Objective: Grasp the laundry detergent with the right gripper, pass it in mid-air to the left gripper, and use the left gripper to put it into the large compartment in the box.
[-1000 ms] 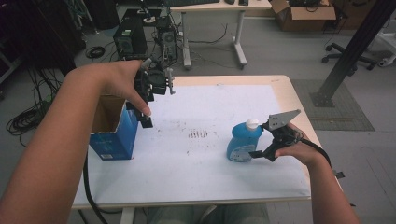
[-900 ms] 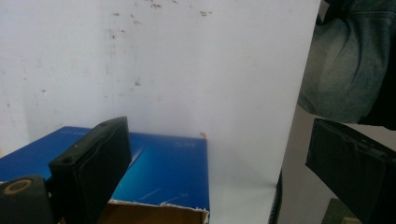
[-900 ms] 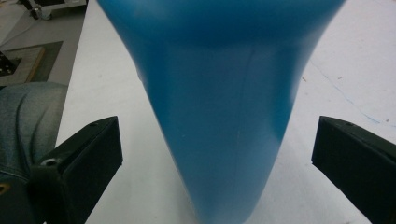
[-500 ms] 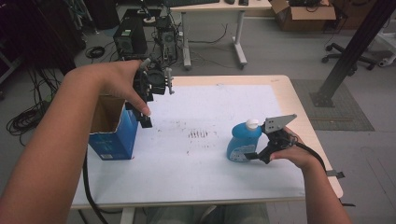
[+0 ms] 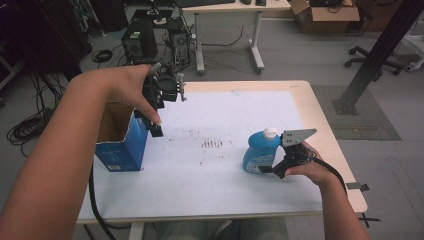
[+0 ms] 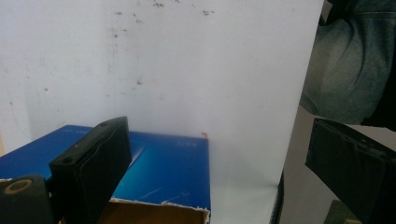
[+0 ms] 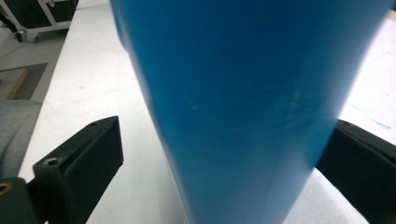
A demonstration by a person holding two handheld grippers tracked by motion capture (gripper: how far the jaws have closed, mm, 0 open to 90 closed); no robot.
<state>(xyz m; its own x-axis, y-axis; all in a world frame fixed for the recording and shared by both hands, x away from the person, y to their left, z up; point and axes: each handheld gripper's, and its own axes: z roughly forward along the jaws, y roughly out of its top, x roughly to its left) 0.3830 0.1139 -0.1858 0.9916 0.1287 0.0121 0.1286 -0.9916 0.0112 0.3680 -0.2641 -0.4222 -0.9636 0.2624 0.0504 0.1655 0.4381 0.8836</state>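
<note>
Since the blue bottle [image 5: 260,152] stands upright on the white mat [image 5: 235,120] near the table's right edge, it's being straddled low by the right gripper [image 5: 276,170], jaws apart with one touching its side, probably so it can be grabbed. Meanwhile the left gripper [image 5: 156,127] is held spread above the open box [image 5: 120,145], likely steadying it for a drop-in.
</note>
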